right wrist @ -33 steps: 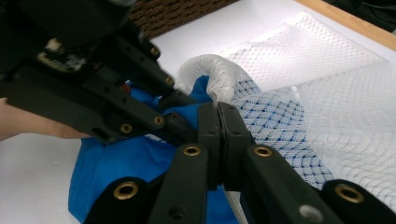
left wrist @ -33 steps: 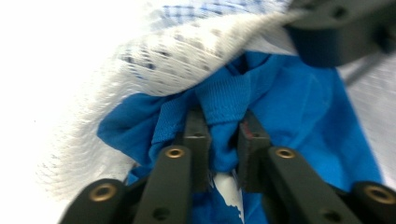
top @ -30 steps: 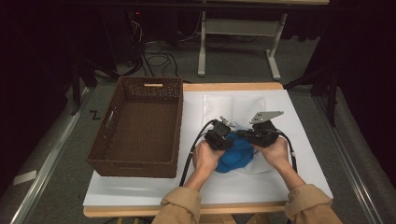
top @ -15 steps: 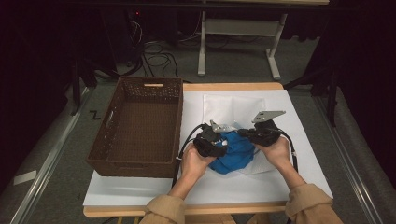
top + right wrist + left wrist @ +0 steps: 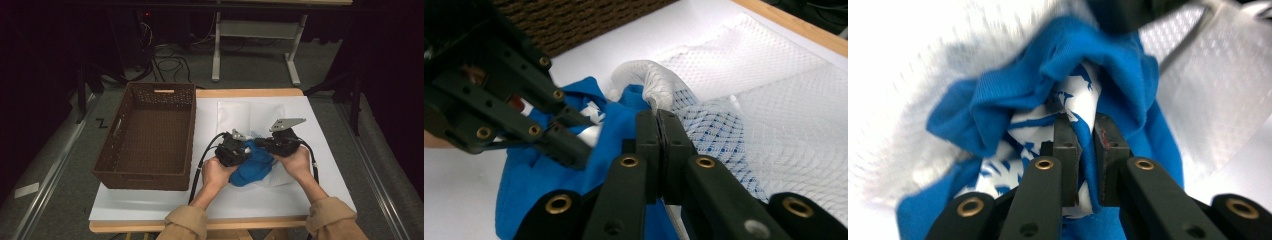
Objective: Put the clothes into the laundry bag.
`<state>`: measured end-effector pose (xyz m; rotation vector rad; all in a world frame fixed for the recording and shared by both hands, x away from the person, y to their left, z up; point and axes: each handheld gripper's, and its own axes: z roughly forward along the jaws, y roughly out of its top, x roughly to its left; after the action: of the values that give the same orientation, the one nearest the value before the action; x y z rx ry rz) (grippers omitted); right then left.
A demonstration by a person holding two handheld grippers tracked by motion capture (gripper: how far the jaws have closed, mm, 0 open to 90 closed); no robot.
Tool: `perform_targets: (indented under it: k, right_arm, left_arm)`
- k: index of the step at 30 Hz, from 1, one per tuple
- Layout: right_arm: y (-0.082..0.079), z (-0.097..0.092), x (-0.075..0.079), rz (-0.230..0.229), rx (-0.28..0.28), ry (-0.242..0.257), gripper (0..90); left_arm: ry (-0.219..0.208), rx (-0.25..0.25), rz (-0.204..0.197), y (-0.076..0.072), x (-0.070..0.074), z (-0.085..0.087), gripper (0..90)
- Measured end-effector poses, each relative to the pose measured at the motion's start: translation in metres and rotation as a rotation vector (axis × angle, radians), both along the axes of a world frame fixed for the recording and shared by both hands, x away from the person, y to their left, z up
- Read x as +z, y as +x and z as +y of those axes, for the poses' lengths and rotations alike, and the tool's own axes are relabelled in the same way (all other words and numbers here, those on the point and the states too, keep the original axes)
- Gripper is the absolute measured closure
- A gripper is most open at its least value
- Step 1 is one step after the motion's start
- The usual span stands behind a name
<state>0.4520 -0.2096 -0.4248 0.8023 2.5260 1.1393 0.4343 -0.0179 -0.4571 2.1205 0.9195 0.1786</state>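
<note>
Blue garment going into a white mesh bag on the bench

The left hand-held gripper [image 5: 1081, 145], clamped on a fold of the blue garment [image 5: 252, 165], has shifted slightly left since a second ago, while the right hand-held gripper [image 5: 657, 131] pinches the mesh bag [image 5: 744, 107] rim shut; the wicker basket [image 5: 145, 135] sits beside, so bagging looks unfinished

Both hands reach forward over the worktop [image 5: 150, 210], close together. The left gripper [image 5: 1083, 125] has its jaws squeezed on a fold of the blue cloth [image 5: 252, 165]. The right gripper [image 5: 657, 120] (just beside it) has its jaws pressed tight on the edge of the white net bag [image 5: 774, 100].
</note>
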Motion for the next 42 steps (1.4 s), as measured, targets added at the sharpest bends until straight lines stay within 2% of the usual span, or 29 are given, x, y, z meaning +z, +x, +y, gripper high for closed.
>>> perform_targets:
  k: [2, 5, 7, 10, 12, 16, 18, 20, 23, 28, 30, 33, 37, 39, 41, 42]
  right_arm:
    - [-0.001, 0.002, 0.002, -0.004, 0.005, -0.001, 89.9]
    - [-0.002, 0.004, 0.003, -0.003, 0.012, 0.001, 89.9]
    - [-0.003, 0.005, 0.003, -0.003, 0.013, 0.001, 89.9]
    - [-0.003, 0.004, 0.001, -0.002, 0.023, -0.016, 89.9]
    - [-0.003, 0.004, -0.003, 0.005, 0.02, -0.02, 89.9]
    - [-0.002, 0.001, -0.005, 0.016, 0.007, -0.01, 89.9]
    - [-0.001, -0.002, -0.004, 0.013, 0.004, -0.009, 89.9]
    - [-0.001, -0.003, -0.004, 0.013, -0.001, -0.004, 89.9]
    - [-0.001, -0.003, -0.005, 0.014, -0.008, 0.003, 89.9]
    - [0.0, -0.003, -0.005, 0.008, -0.003, 0.001, 89.9]
    - [0.0, -0.003, -0.005, 0.012, -0.002, -0.003, 89.8]
    - [0.0, -0.002, -0.006, 0.017, -0.006, -0.003, 89.8]
    - [0.0, -0.003, -0.007, 0.018, -0.004, -0.012, 89.9]
    - [0.001, -0.002, -0.007, 0.021, -0.005, -0.011, 89.8]
    - [0.002, -0.002, -0.009, 0.017, -0.003, -0.013, 89.8]
    - [0.002, -0.001, -0.008, 0.022, -0.003, -0.013, 89.9]
  left_arm:
    - [0.018, 0.008, -0.014, 0.002, 0.003, -0.004, 82.6]
    - [0.104, 0.038, -0.054, 0.004, 0.0, -0.016, 82.5]
    - [0.124, 0.069, -0.058, 0.009, -0.004, -0.019, 82.4]
    - [0.103, 0.118, -0.038, 0.018, -0.011, -0.02, 81.2]
    - [0.1, 0.121, -0.035, 0.019, -0.012, -0.019, 76.9]
    - [0.102, 0.107, -0.079, 0.009, -0.007, -0.013, 57.5]
    - [0.104, 0.111, -0.093, 0.004, -0.002, -0.005, 51.2]
    - [0.099, 0.123, -0.109, 0.001, 0.003, 0.003, 48.7]
    - [0.077, 0.143, -0.111, -0.001, 0.009, 0.015, 48.0]
    - [0.111, 0.159, -0.075, 0.007, 0.002, 0.017, 46.9]
    - [0.118, 0.157, -0.038, 0.014, -0.006, 0.012, 46.0]
    - [0.118, 0.164, -0.013, 0.021, -0.016, 0.007, 45.4]
    - [0.086, 0.176, 0.019, 0.03, -0.024, 0.008, 45.5]
    - [0.057, 0.159, 0.033, 0.031, -0.025, 0.009, 50.6]
    - [0.03, 0.124, 0.059, 0.032, -0.026, 0.01, 63.2]
    - [0.031, 0.115, 0.062, 0.032, -0.026, 0.01, 68.0]
